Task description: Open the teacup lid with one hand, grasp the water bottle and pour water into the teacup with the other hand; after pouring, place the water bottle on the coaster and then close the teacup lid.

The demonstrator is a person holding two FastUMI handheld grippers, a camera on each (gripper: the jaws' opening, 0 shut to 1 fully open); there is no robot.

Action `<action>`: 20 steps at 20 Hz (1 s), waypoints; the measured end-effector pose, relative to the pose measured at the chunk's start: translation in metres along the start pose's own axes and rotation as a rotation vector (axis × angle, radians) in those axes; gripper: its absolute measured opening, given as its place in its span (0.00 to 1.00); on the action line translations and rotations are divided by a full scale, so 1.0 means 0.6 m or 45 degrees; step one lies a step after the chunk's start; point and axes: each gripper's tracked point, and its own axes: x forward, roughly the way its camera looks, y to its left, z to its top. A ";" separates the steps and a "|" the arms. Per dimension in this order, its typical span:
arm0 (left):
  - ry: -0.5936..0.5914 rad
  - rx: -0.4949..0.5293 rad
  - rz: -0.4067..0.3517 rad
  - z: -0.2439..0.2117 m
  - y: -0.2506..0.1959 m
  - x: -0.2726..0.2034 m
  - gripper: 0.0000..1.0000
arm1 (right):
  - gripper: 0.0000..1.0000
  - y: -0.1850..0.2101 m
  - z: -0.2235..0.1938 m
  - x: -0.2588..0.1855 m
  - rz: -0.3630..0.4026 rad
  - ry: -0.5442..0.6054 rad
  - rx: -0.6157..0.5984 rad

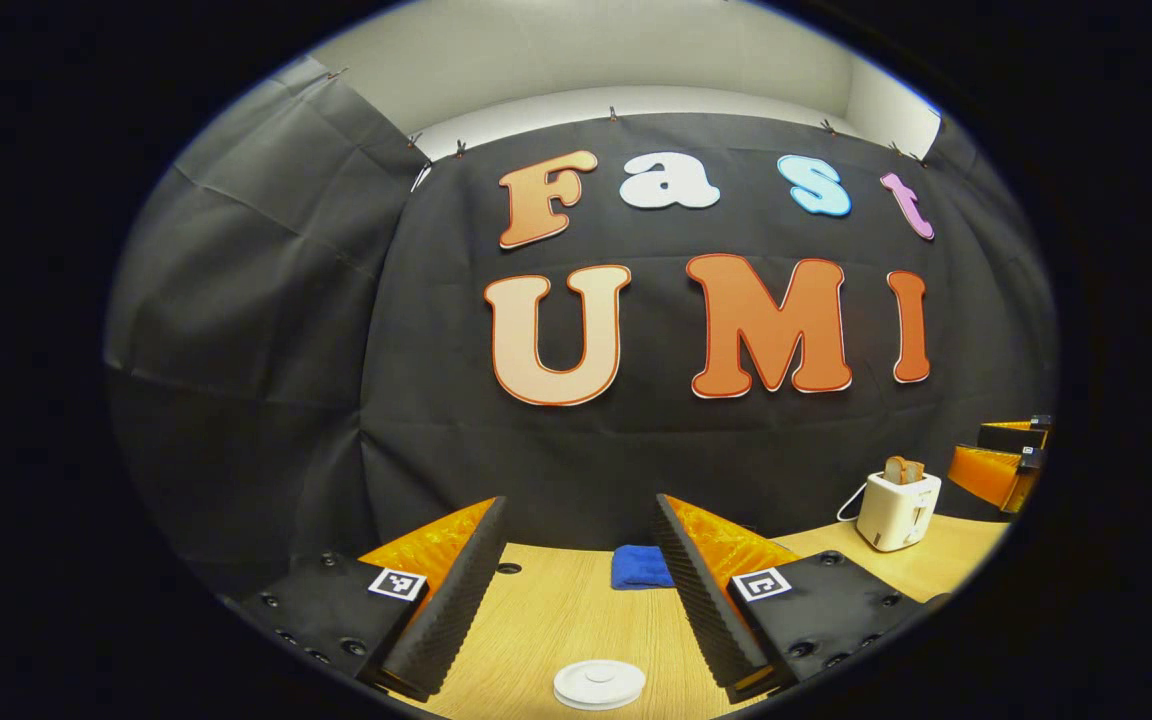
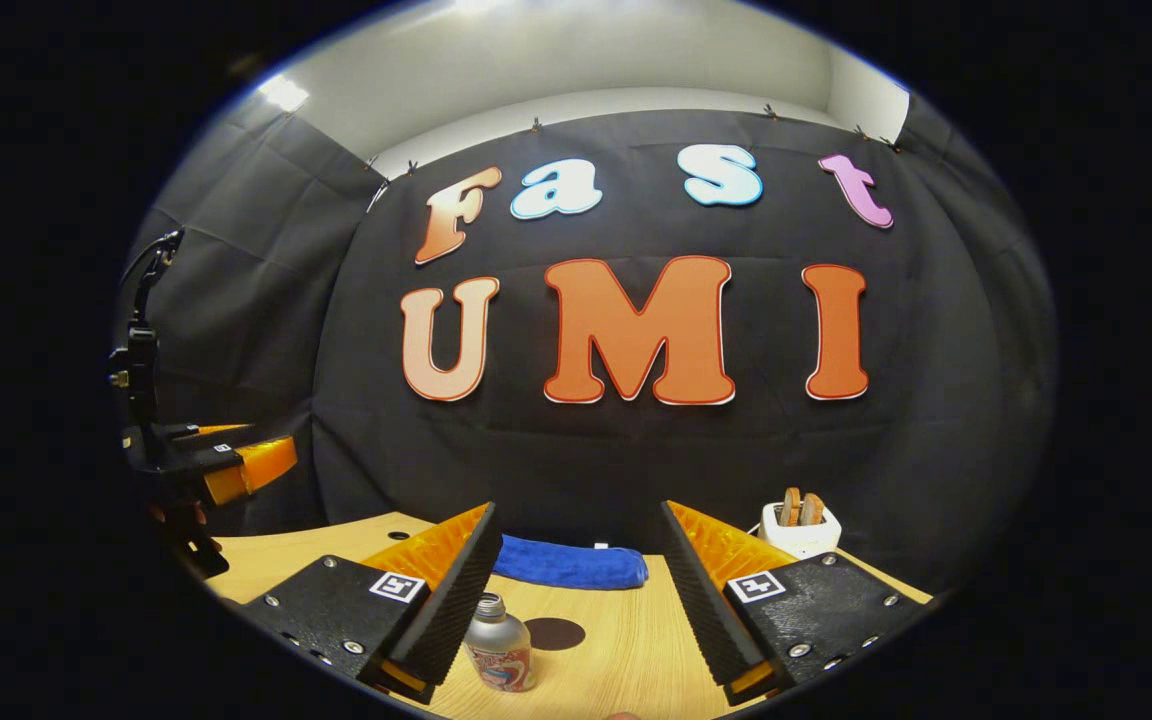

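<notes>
Both claws released, hovering over the surface (image 1: 556, 620).
My left claw (image 1: 581, 590) gapes above the teacup lid (image 1: 598, 684), just below its tips; my right claw (image 2: 576, 600) gapes with the upright water bottle (image 2: 500, 643) against its left finger, coaster (image 2: 554, 632) just behind.

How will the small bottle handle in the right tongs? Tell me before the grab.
The bottle looks small, so probably light. Its rounded, glossy-looking body may slip between the pads unless squeezed squarely. It stands upright on the table on a narrow base, so a sideways nudge from a finger could tip it.
</notes>
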 end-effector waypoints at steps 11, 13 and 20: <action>0.141 -0.042 -0.091 -0.117 -0.011 0.003 0.98 | 0.94 0.057 -0.087 -0.009 0.119 0.123 -0.024; 0.176 -0.040 -0.113 -0.147 -0.015 0.000 0.98 | 0.95 0.066 -0.108 -0.010 0.138 0.154 -0.032; 0.297 -0.051 -0.121 -0.241 -0.014 -0.002 0.96 | 0.94 0.084 -0.176 -0.010 0.187 0.278 -0.025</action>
